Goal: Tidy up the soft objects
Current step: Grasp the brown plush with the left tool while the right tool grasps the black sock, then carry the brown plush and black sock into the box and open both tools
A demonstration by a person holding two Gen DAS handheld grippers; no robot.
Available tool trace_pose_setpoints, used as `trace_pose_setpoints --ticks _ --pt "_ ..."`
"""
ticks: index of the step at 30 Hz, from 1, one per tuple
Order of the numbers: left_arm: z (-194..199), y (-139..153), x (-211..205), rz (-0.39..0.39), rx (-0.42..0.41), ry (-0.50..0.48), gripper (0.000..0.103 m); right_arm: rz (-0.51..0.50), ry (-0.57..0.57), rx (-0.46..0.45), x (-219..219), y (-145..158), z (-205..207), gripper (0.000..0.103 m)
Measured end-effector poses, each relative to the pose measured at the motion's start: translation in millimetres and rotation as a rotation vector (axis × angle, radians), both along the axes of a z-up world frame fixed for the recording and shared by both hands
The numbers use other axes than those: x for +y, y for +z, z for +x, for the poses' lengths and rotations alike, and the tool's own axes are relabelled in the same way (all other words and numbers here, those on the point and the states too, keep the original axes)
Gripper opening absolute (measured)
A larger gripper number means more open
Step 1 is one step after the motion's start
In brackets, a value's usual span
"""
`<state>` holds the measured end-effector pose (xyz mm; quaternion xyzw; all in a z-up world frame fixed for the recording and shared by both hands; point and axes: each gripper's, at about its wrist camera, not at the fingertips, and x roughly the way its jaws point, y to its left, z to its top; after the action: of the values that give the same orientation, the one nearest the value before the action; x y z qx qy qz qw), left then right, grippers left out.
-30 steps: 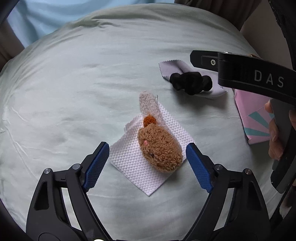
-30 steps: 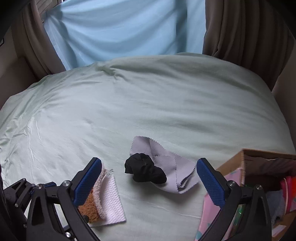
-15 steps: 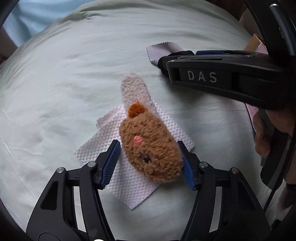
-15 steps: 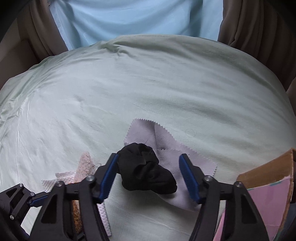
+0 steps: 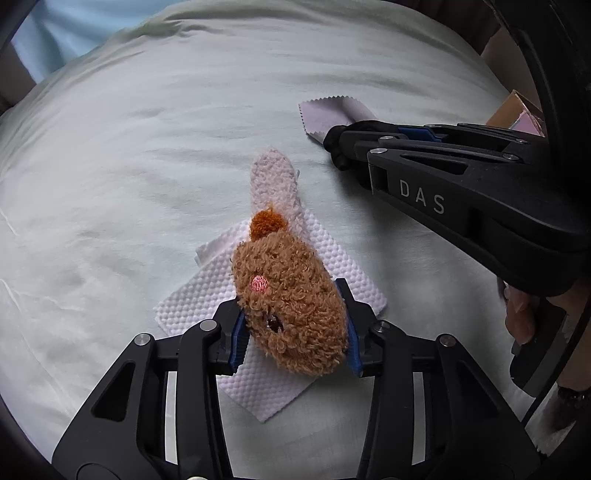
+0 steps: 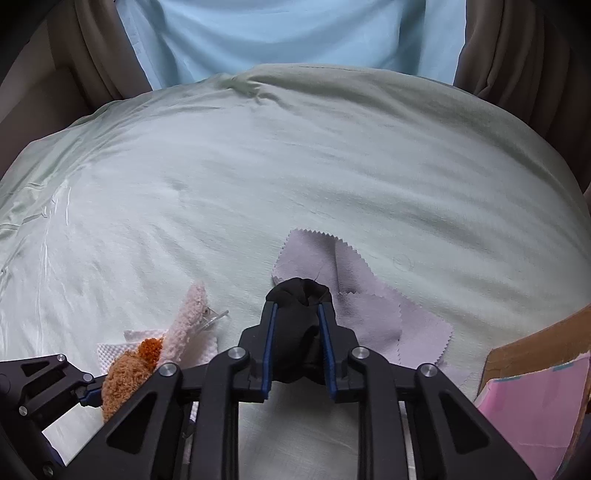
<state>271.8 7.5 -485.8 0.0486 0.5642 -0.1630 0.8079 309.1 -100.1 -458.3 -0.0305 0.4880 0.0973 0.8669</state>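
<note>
A brown fuzzy plush toy (image 5: 291, 295) with an orange tuft and a pale pink ear lies on a white paper napkin (image 5: 192, 295) on the pale green bedspread. My left gripper (image 5: 291, 325) is shut on the plush toy, its blue pads pressing both sides. The toy also shows in the right wrist view (image 6: 125, 376). My right gripper (image 6: 297, 332) is shut on a black scrunchie (image 6: 297, 295), which rests partly on a lilac cloth with zigzag edges (image 6: 369, 302). The right gripper (image 5: 354, 147) reaches across the left wrist view.
A cardboard box (image 6: 535, 350) holding pink items (image 6: 535, 406) stands at the right edge of the bed. Brown curtains (image 6: 517, 55) and a light blue sheet (image 6: 295, 33) hang behind the bed. The bedspread (image 6: 258, 166) stretches wide to the left and back.
Both grippers moved in and closed: the left one from open around the plush toy to gripping it, the right one from open above the black scrunchie to gripping it.
</note>
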Motion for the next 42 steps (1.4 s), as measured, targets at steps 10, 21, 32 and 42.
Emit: trace_pose_setpoints --ticks 10,21,32,42 --pt "-20.4 47.7 13.1 -0.023 -0.068 0.008 0.038 0.000 -0.016 -0.050 2.5 43.5 -15.0 0.016" --pt "-57.7 172.7 41.2 -0.039 -0.204 0.002 0.038 0.036 -0.106 -0.144 7.1 164.5 -81.2 0.015" --pt "-92.7 286.3 54.1 -0.074 -0.260 -0.031 0.038 0.096 -0.242 -0.227 4.6 288.5 -154.1 0.015" --pt "-105.8 340.3 -5.9 -0.101 -0.307 -0.091 0.038 0.083 -0.349 -0.296 -61.4 344.1 -197.6 0.015"
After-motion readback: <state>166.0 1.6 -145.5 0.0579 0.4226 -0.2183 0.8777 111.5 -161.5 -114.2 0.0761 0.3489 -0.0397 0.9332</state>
